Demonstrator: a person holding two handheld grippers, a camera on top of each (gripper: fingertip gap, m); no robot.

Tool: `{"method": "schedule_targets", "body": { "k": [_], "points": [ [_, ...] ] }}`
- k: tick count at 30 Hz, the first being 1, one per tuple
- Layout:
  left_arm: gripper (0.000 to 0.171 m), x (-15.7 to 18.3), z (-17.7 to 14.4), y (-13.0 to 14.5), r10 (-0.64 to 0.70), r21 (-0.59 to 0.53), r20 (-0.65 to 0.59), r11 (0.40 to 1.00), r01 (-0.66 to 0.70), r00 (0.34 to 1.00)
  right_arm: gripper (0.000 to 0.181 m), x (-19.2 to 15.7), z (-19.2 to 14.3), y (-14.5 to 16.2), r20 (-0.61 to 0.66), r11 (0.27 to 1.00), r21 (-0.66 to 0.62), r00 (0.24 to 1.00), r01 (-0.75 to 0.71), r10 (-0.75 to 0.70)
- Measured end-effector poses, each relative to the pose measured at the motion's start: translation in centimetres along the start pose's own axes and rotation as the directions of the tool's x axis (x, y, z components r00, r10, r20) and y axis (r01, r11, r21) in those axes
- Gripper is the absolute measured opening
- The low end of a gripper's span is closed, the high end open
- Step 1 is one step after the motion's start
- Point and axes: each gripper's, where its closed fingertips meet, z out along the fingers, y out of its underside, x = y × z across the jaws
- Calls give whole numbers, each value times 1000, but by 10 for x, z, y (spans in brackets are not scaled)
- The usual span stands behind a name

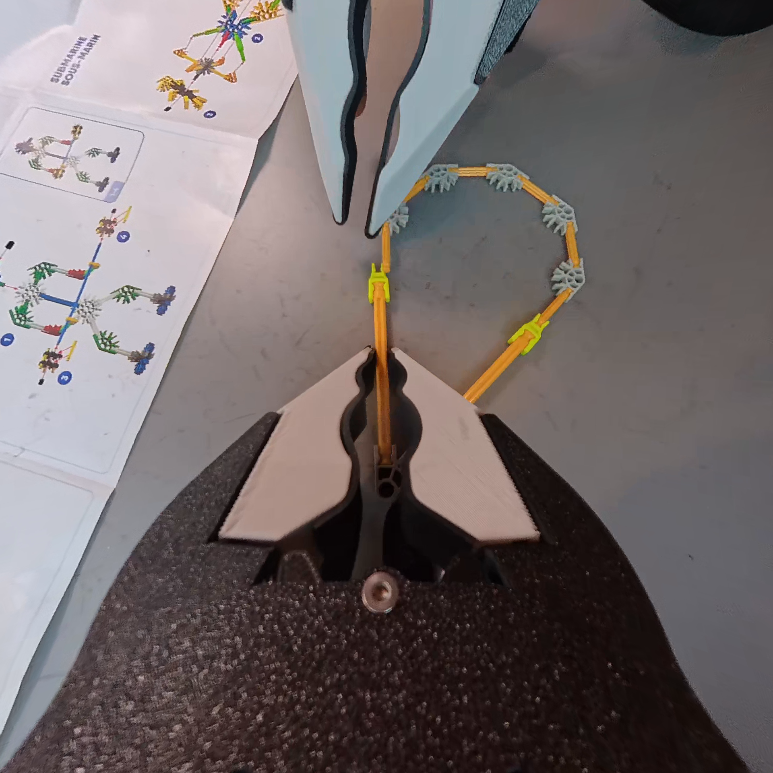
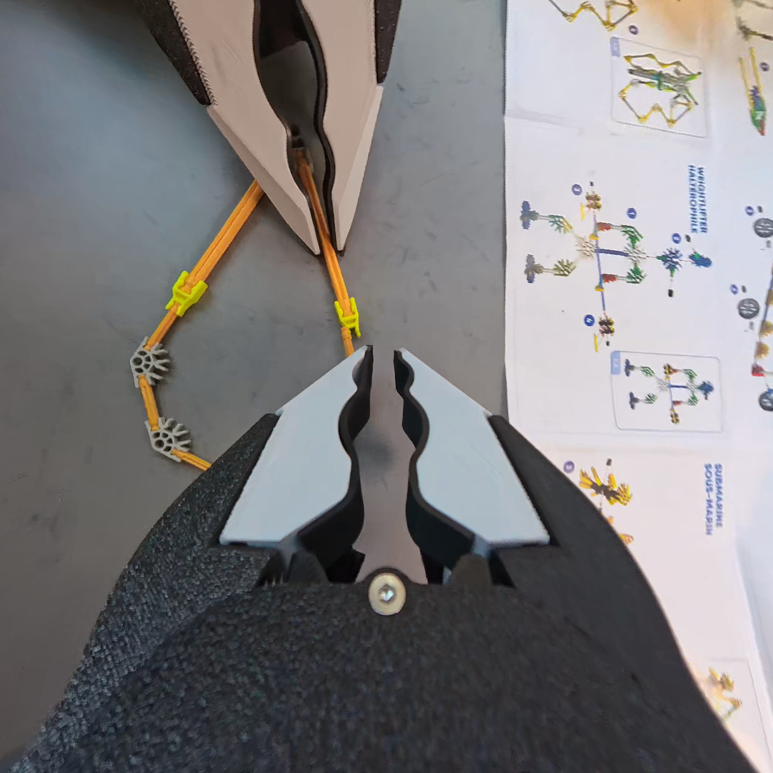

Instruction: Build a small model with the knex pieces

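A loop of orange rods (image 1: pixel 571 247) joined by grey snowflake connectors (image 1: pixel 504 175) and two yellow-green clips (image 1: pixel 379 284) lies on the grey table. My left gripper (image 1: pixel 381 351) is shut on one orange rod (image 1: pixel 381 376) of the loop; a dark grey connector (image 1: pixel 387 472) sits on the rod's end between the fingers. My right gripper (image 2: pixel 382 351) is open and empty, its tips just beside the yellow clip (image 2: pixel 348 316) and the loop's rod. In the left wrist view it (image 1: pixel 355 226) stands opposite, touching a grey connector. The left gripper (image 2: pixel 328 251) shows across in the right wrist view.
A white instruction sheet (image 1: pixel 125 259) with coloured model drawings lies flat at the left of the left wrist view, and on the right in the right wrist view (image 2: pixel 627 293). Bare grey tabletop (image 1: pixel 648 418) surrounds the loop. A dark object (image 1: pixel 719 12) sits at the far corner. My hands' fingertips stand some 6 centimeters from each other.
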Motion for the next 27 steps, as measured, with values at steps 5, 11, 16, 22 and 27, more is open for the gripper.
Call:
{"method": "schedule_targets", "body": {
  "k": [5, 11, 16, 22, 27],
  "points": [
    [5, 0, 0, 0, -9, 6, -9, 1000, 9, 1000, 6, -11, 4, -2, 68, 1000, 10, 998, 16, -17],
    [5, 0, 0, 0, -5, 11, -13, 1000, 5, 1000, 10, -15, 1, 1, 89, 1000, 24, 996, 9, -11],
    [5, 0, 0, 0, 0, 16, -14, 1000, 0, 1000, 4, -17, 6, 4, 109, 1000, 16, 994, 4, -6],
    [5, 0, 0, 0, 3, 19, -17, 1000, -3, 1000, 3, -12, 2, 4, 96, 999, 31, 995, -15, 12],
    [5, 0, 0, 0, 2, 20, -17, 1000, -2, 1000, 3, -13, 6, 4, 91, 1000, 19, 996, -4, 2]
  ]
}}
